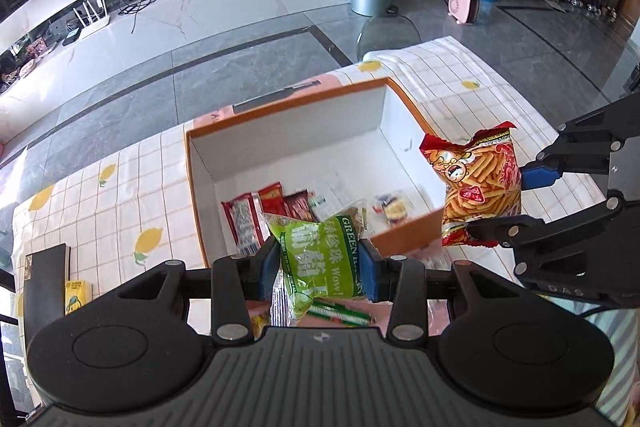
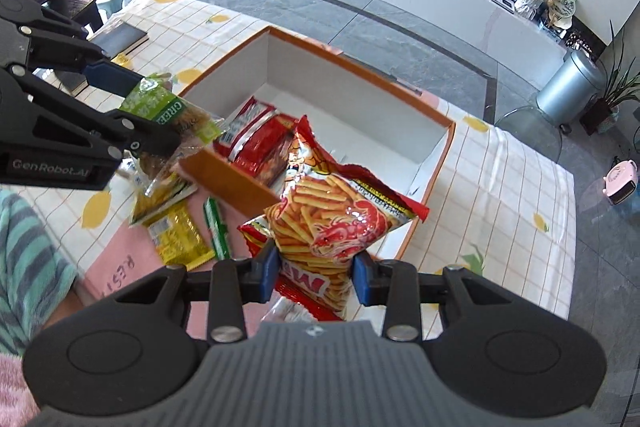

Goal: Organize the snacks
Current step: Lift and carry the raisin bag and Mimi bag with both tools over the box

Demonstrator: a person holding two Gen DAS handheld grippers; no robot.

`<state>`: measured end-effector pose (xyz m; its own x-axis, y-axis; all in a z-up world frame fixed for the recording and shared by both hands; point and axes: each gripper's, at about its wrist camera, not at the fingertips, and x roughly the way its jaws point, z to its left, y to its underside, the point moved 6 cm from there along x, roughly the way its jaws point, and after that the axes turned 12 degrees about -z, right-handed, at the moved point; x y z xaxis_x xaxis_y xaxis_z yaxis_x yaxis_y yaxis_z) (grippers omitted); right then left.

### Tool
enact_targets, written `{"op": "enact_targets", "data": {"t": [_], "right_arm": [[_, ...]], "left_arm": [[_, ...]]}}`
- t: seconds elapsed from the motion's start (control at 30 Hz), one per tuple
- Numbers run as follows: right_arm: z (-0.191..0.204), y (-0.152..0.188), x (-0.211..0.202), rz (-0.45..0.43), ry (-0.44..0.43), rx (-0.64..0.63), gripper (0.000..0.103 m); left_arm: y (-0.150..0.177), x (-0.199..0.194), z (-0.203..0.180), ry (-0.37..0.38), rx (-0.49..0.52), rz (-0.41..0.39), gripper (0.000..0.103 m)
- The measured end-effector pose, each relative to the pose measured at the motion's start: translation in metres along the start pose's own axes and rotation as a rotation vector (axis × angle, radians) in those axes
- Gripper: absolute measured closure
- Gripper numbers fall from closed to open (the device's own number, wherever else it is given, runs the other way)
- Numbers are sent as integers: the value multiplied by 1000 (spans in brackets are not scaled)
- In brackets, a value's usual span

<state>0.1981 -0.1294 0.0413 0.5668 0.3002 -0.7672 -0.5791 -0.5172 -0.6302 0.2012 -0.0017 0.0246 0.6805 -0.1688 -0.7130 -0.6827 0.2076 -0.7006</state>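
Pinching a puffy green plastic snack packet (image 1: pixel 320 259): left hand-held gripper (image 1: pixel 318 267) | right hand-held gripper (image 2: pixel 314 273) pinching a red-orange crinkly snack bag (image 2: pixel 332 223) | both above (near rim) the orange-walled, white-lined cardboard box (image 1: pixel 200 195)

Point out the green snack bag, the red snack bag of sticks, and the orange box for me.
green snack bag (image 1: pixel 320 259), left wrist view, middle of its printed front.
red snack bag (image 2: pixel 336 223), right wrist view, on its printed front above the fingers.
orange box (image 1: pixel 288 101), left wrist view, on its far rim.
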Motion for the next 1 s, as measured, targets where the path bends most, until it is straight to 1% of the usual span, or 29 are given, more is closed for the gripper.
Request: {"op": "enact_targets", "data": {"t": [0.27, 0.47, 0.73, 1.0], "right_arm": [[-13, -25, 38, 11, 35, 2, 68], [-24, -36, 77, 52, 44, 21, 68], [-26, -33, 124, 129, 34, -16, 68], [-33, -19, 161, 189, 52, -57, 68]], "left_arm": [[-11, 33, 18, -27, -14, -2, 57], [-10, 62, 32, -46, -26, 18, 57], [-4, 99, 41, -61, -8, 74, 57], [8, 131, 41, -50, -1, 120, 57]]}}
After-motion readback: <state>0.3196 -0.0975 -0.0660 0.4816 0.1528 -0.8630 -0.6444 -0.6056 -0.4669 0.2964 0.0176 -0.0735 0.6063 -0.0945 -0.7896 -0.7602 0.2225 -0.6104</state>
